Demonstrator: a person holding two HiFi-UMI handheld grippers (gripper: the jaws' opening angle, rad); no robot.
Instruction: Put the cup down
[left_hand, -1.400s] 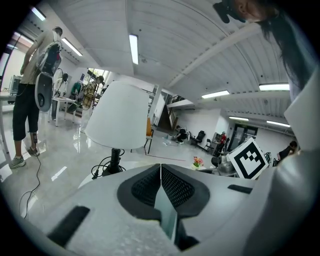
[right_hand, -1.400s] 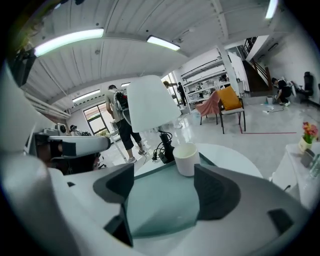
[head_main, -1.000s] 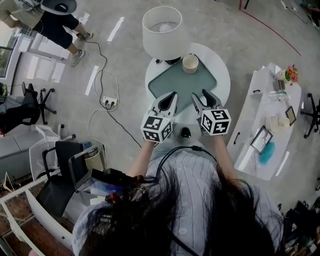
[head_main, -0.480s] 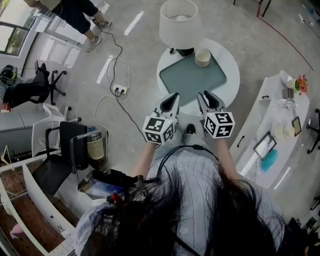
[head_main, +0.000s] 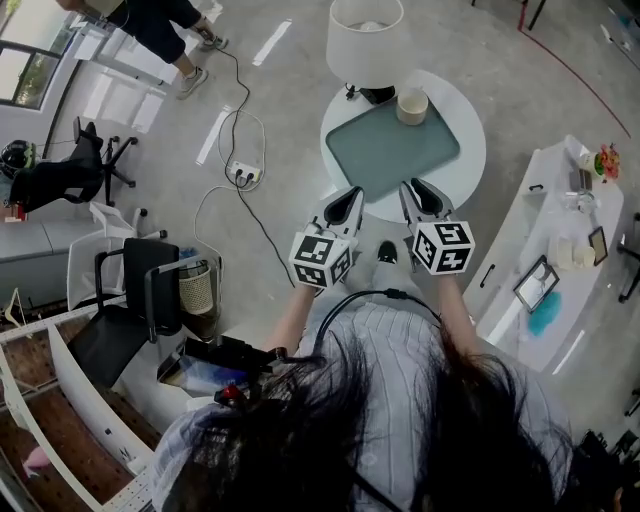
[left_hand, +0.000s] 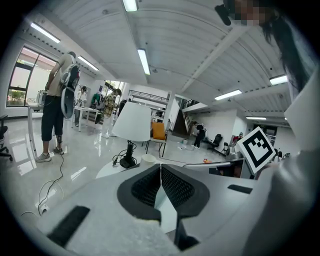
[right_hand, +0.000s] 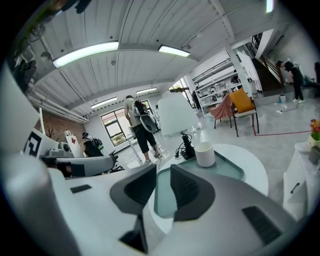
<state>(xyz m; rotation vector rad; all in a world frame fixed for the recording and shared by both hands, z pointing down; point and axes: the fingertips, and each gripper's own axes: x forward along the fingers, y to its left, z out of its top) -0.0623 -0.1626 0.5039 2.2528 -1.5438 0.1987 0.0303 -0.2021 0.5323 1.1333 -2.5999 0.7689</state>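
Cup (head_main: 412, 105) stands upright on the far corner of the teal tray (head_main: 385, 155), which lies on the round white table (head_main: 472, 150); the lamp (head_main: 365, 40) is just beside it. Left gripper (head_main: 348, 196) and right gripper (head_main: 414, 190) hang side by side at the table's near edge, well apart from the cup. Left jaws meet at the tips, empty; right jaws have just been closing and stand narrowly apart, nothing between them

Facility type: open-plan lab or workshop hall. Indicators: polished grey floor (head_main: 280, 100) with a power strip (head_main: 243, 174) lying on it, ceiling strip lights (left_hand: 143, 61), storage racks (right_hand: 212, 82), a wheeled office chair (head_main: 55, 183), and a staged round white table (head_main: 470, 150) with a lamp (head_main: 365, 40).
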